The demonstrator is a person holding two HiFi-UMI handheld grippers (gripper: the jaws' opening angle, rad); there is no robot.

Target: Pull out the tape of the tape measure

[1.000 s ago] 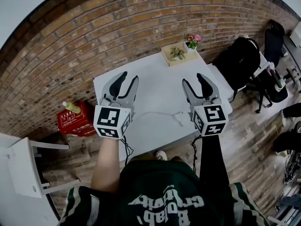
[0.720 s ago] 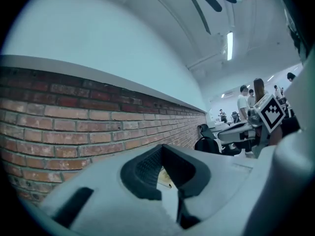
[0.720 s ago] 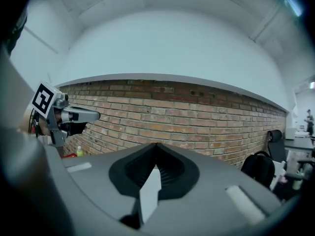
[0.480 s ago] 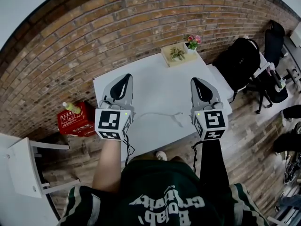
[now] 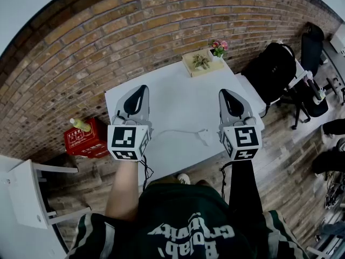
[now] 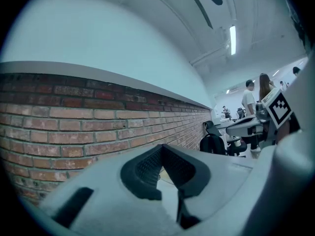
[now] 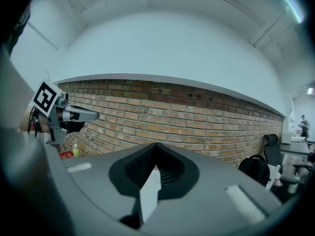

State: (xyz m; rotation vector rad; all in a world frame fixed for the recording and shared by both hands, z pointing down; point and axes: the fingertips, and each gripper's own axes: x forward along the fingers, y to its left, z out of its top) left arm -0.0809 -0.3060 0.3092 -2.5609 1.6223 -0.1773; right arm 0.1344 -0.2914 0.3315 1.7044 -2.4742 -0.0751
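Head view: white cable [image 5: 180, 130] across table [image 5: 183, 93]

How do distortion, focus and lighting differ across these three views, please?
Head view: strong fisheye bows the brick wall into an arc; the white table is evenly lit and sharp. Left gripper view: round dark vignette, the ceiling light glares, the left gripper is soft up close. Right gripper view: same vignette, the right gripper is blurred.

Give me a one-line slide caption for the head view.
Left gripper and right gripper, both shut and empty, over a white table beside a brick wall.
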